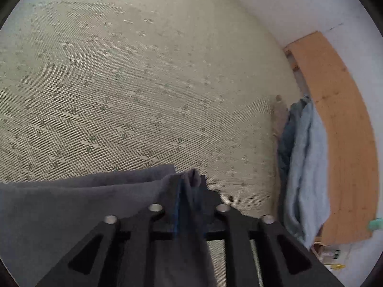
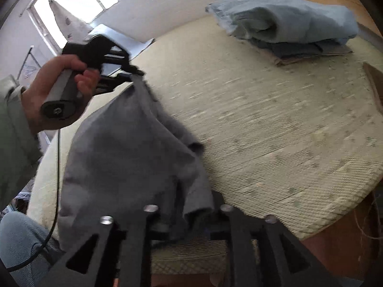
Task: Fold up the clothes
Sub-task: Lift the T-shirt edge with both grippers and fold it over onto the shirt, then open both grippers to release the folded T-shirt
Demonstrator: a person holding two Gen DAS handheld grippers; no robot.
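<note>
A dark grey garment (image 2: 124, 155) hangs in a slack sheet over the woven mat (image 2: 263, 131), stretched between my two grippers. In the right wrist view my left gripper (image 2: 134, 70), held by a hand (image 2: 59, 83), sits at the garment's upper corner. My right gripper (image 2: 196, 198) has its jaws apart, with a fold of the garment drooping loosely between them. In the left wrist view the left gripper (image 1: 190, 184) stands low over the mat (image 1: 143, 83). Its jaws are also apart, a tuft of the grey garment (image 1: 71, 210) lying between them beside a blue pad (image 1: 178, 196).
A stack of folded clothes (image 2: 287, 21), pale blue on top, lies at the mat's far side against a wooden board (image 1: 335, 119); in the left wrist view that stack (image 1: 301, 167) is at the right. A pale green sleeve (image 2: 12, 131) and a knee in jeans (image 2: 19, 239) are at the left.
</note>
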